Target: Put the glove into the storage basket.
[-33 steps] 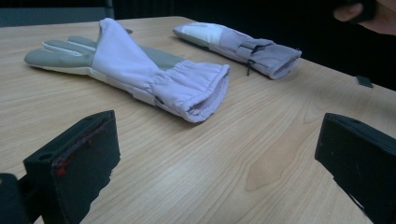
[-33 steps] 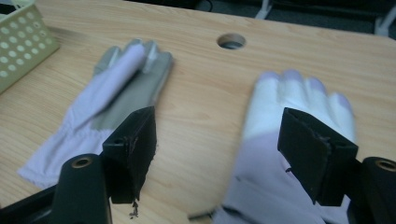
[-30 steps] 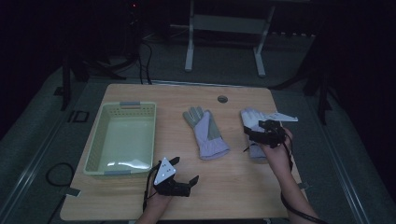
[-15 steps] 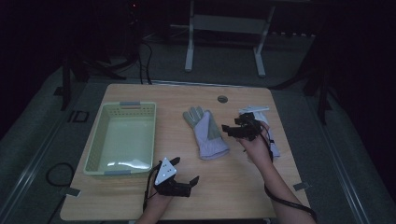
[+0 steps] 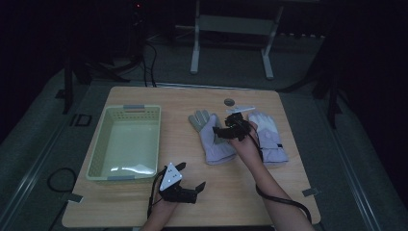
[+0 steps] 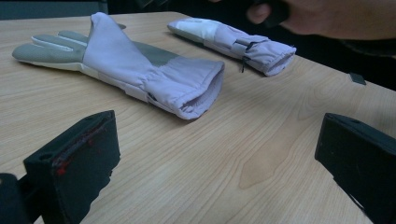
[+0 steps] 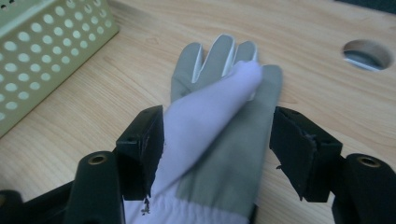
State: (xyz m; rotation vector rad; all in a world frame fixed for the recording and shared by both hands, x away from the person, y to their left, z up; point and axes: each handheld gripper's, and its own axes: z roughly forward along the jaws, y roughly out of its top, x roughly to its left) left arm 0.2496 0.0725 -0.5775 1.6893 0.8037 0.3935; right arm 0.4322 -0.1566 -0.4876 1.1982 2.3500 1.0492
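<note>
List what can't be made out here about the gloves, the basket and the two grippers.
- Near glove: right gripper view, whether the right gripper pads press it; its cuff is cut off by the bottom edge.
- Far glove: high view, the hand and gripper cover its left edge.
- Basket: high view, too dim to see its floor.
- Left gripper: jaws open over bare table.

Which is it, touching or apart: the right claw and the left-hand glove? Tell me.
Cannot tell. In the right gripper view the right claw straddles the glove; its jaws have just been closing, but pad contact isn't plain.
</note>
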